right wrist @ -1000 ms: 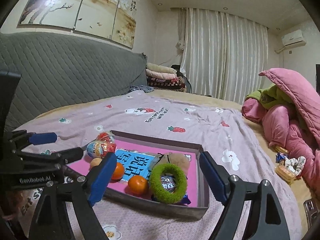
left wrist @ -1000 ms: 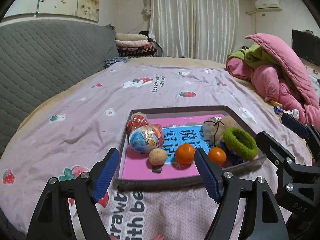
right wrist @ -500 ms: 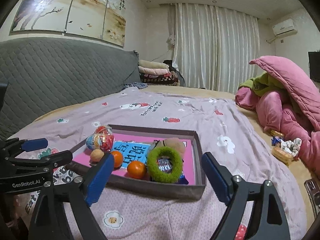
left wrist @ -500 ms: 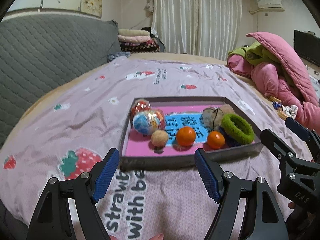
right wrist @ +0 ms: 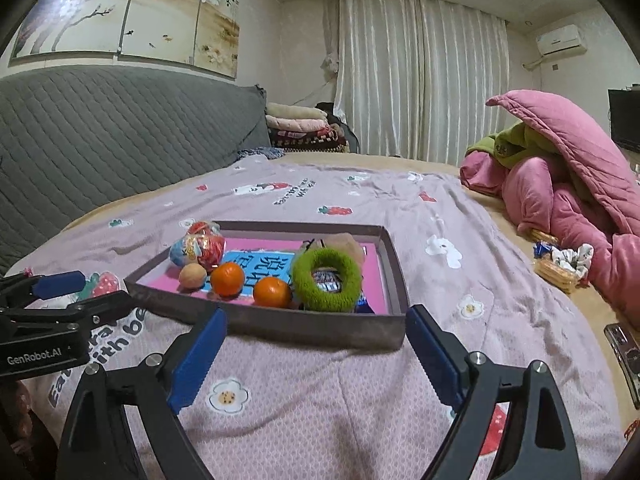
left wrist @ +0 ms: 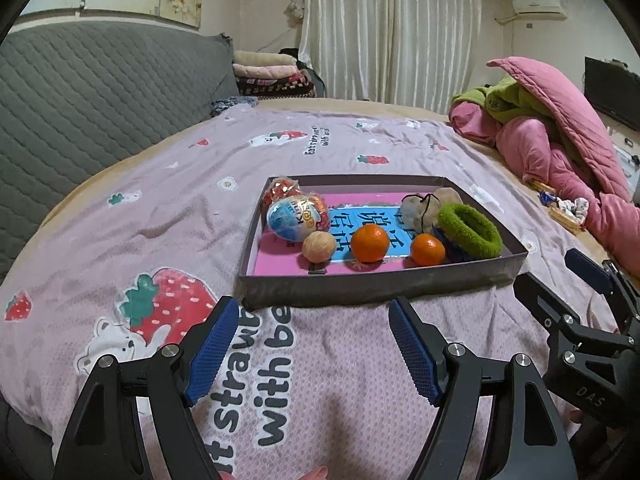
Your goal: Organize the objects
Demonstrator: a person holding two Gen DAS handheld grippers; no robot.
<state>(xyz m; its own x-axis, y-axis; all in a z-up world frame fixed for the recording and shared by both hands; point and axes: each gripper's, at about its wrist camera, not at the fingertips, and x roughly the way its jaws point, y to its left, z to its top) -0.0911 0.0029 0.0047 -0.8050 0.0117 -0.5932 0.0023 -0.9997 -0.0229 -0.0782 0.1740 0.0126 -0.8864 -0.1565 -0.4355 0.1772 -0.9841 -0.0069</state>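
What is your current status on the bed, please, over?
Left gripper open, empty; right gripper open, empty. Both short of the tray; oranges, walnut, green ring inside. Nothing in the way.

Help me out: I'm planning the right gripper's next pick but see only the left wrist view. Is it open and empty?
Observer: Yes. The right gripper is open and empty, just short of the box's near wall.
Operator: Is anything hidden by the green ring?
Observer: A dark wrapped snack shows through the hole of the green ring.
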